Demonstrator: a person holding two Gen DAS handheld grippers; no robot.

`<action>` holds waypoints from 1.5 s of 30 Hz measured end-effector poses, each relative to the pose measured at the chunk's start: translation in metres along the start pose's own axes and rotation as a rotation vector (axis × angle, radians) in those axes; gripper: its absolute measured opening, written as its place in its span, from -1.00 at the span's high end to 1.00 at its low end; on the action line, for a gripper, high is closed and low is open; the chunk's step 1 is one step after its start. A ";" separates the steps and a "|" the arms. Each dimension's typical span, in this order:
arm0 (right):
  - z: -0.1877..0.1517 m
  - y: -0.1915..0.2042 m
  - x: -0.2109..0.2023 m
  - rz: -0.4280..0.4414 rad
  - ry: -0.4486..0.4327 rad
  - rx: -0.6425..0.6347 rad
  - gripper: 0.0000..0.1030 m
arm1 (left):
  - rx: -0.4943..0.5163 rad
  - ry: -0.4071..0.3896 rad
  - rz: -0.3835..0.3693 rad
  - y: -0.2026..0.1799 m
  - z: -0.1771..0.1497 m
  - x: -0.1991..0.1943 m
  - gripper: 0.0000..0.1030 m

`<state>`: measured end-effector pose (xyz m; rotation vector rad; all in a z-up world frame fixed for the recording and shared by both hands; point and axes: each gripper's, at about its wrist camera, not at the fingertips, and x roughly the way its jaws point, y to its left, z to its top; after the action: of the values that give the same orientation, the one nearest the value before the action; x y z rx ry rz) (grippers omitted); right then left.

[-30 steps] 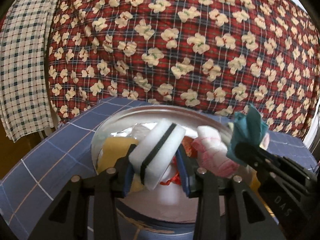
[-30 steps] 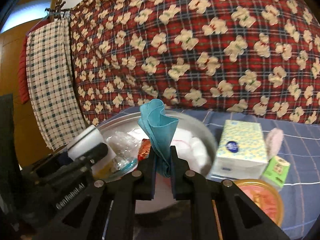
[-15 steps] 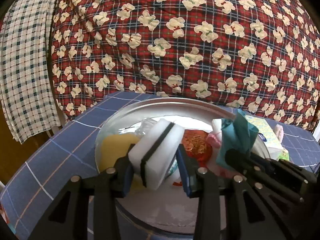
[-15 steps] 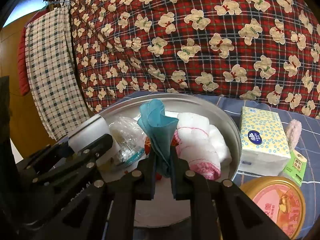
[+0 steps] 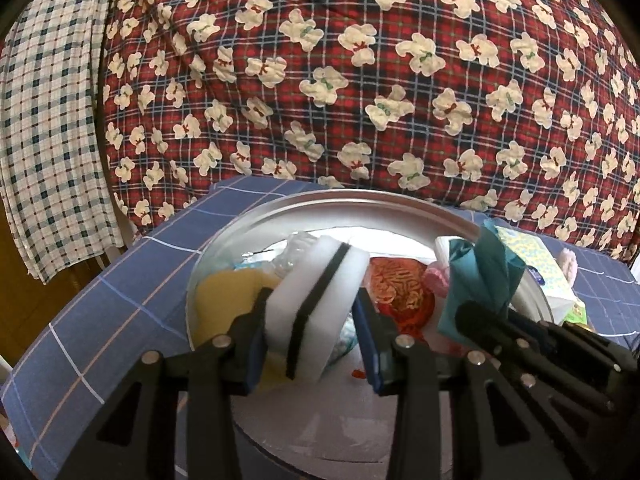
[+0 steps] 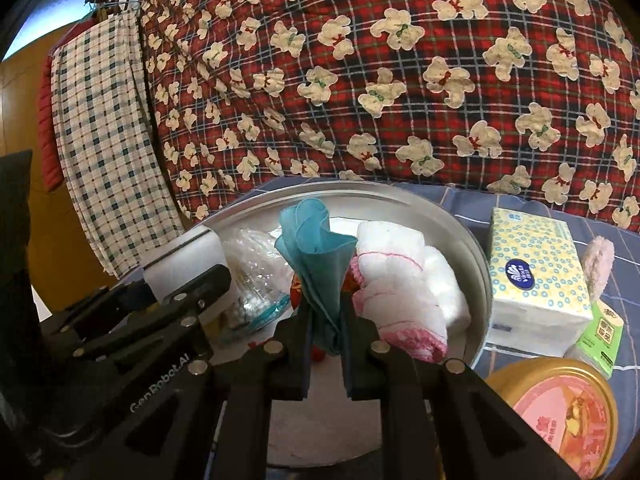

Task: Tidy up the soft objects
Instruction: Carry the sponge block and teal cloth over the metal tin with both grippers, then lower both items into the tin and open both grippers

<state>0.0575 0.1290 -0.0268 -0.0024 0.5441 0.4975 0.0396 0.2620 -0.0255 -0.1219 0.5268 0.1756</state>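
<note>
Left claw (image 5: 310,336) clamped on white sponge with black stripe (image 5: 320,304), over the metal basin (image 6: 476,256). Right claw (image 6: 325,332) pinches folded teal cloth (image 6: 316,252) above the same basin. Inside: pink-white towel (image 6: 392,280), yellow sponge (image 5: 228,288). Beyond, tissue pack (image 6: 536,276) on table; teddy-print quilt (image 6: 400,80) behind.

Right gripper (image 6: 326,344) pinching teal cloth (image 6: 316,256) above basin (image 6: 478,256).

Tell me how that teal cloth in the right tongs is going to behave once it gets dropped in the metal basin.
The teal cloth is probably floppy: pinched in the right tongs, it fans into loose folds above them. It looks thin and light, so it should slump flat rather than roll. It would likely settle softly against the white and pink towel in the metal basin.
</note>
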 end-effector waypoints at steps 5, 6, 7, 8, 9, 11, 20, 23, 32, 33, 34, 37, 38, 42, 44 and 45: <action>0.001 0.000 0.000 0.045 -0.002 -0.005 0.72 | 0.003 0.003 0.008 -0.001 0.000 0.001 0.23; 0.000 0.001 -0.001 0.043 -0.005 -0.009 0.71 | 0.006 0.004 0.013 -0.001 0.000 0.001 0.18; 0.000 0.002 -0.002 0.038 -0.009 -0.015 0.70 | 0.007 0.003 0.019 -0.001 0.000 0.001 0.17; -0.001 0.004 -0.004 0.034 -0.014 -0.024 0.69 | 0.008 0.002 0.021 -0.001 0.000 0.001 0.16; -0.001 0.004 -0.006 0.028 -0.021 -0.033 0.69 | 0.008 0.002 0.020 -0.001 0.000 0.001 0.11; -0.002 0.005 -0.011 0.011 -0.040 -0.049 0.69 | 0.007 0.002 0.015 -0.001 0.000 0.001 0.03; 0.003 -0.014 -0.035 -0.012 -0.142 0.022 -0.05 | -0.037 -0.085 0.126 0.002 -0.003 -0.018 -0.99; 0.003 -0.023 -0.051 -0.020 -0.233 0.070 -0.60 | -0.056 -0.133 0.166 0.006 -0.001 -0.028 -1.00; 0.003 -0.017 -0.066 -0.102 -0.300 0.016 -0.61 | 0.007 -0.123 0.182 -0.012 -0.007 -0.028 -1.00; 0.003 -0.017 -0.066 -0.108 -0.300 0.015 -0.61 | 0.015 -0.120 0.184 -0.014 -0.007 -0.028 -1.00; 0.003 -0.018 -0.065 -0.112 -0.299 0.017 -0.61 | 0.020 -0.123 0.181 -0.016 -0.007 -0.029 -1.00; 0.002 -0.020 -0.067 -0.124 -0.308 0.019 -0.61 | 0.019 -0.124 0.177 -0.019 -0.008 -0.030 -1.00; 0.002 -0.021 -0.067 -0.131 -0.311 0.017 -0.61 | 0.014 -0.122 0.173 -0.019 -0.008 -0.031 -1.00; -0.002 -0.021 -0.071 -0.164 -0.326 -0.011 -0.62 | 0.006 -0.114 0.154 -0.022 -0.010 -0.032 -1.00; -0.002 -0.021 -0.073 -0.177 -0.331 -0.021 -0.62 | 0.010 -0.114 0.148 -0.025 -0.011 -0.033 -1.00; -0.003 -0.022 -0.073 -0.179 -0.331 -0.022 -0.62 | 0.011 -0.114 0.147 -0.026 -0.011 -0.033 -1.00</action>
<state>0.0121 0.0765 0.0045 0.0095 0.2110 0.3198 0.0110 0.2301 -0.0162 -0.0622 0.4226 0.3214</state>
